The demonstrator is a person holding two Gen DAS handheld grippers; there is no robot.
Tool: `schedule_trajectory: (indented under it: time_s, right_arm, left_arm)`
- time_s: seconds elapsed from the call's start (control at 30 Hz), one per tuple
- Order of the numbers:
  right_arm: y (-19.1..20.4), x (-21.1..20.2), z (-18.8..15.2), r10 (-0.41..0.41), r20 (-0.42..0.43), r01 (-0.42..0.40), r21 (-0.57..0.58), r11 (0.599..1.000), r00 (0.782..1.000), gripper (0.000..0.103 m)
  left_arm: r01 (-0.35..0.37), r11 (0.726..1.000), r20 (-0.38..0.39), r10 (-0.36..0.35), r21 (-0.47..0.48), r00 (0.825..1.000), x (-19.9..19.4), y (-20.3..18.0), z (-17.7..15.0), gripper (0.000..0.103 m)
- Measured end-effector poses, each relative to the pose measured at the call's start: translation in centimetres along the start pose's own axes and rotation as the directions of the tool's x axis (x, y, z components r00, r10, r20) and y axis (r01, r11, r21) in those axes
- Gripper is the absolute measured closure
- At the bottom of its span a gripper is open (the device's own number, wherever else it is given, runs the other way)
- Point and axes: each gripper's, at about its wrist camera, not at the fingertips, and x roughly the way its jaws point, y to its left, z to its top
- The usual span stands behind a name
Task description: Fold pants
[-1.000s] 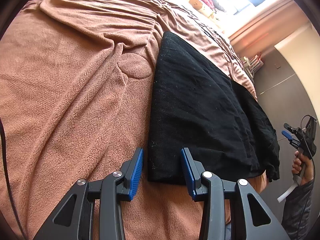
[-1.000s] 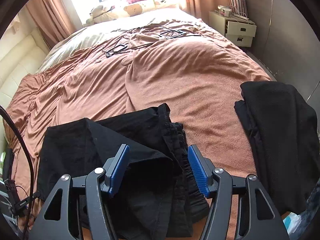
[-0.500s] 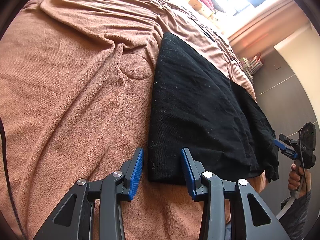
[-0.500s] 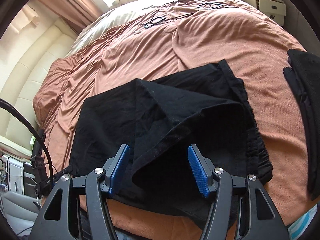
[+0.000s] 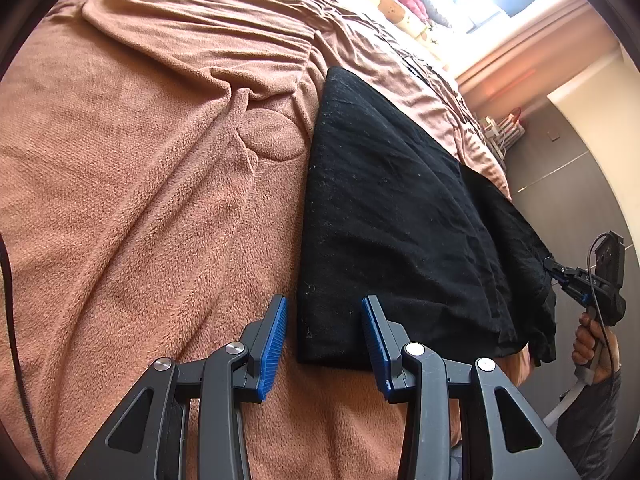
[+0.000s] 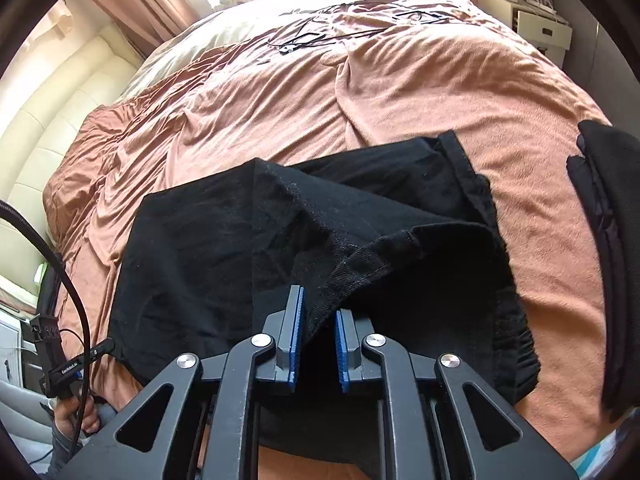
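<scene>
Black pants (image 5: pixel 392 216) lie on a bed (image 5: pixel 140 184) under a brown blanket, long axis running from the left gripper (image 5: pixel 324 334) — jaws part open around a hem corner, not pressing — to the right gripper (image 6: pixel 318 346), whose jaws have just closed on a waist-end fold

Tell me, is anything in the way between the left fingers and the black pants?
Nothing visible is. The left gripper is open right at the near corner of the pants, with only bare brown blanket under it. The right gripper has just been closing on a fold at the other end.
</scene>
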Motion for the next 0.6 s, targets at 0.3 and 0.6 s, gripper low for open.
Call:
schedule_trajectory:
  time_s: [0.3, 0.6]
  right_arm:
    - [1.5, -1.7, 4.2, -0.156, 0.081, 0.163, -0.077, 0.984, 0.984, 0.094]
    - [3.0, 0.3, 7.2, -0.263, 0.101, 0.274, -0.116, 0.955, 0.959, 0.095]
  left_arm:
    - [0.003, 1.000, 0.002, -0.003, -0.004, 1.000, -0.1, 0.0, 0.0, 0.062]
    - [0.013, 1.000, 0.002, -0.013, -0.009, 1.000, 0.0, 0.1, 0.2, 0.062]
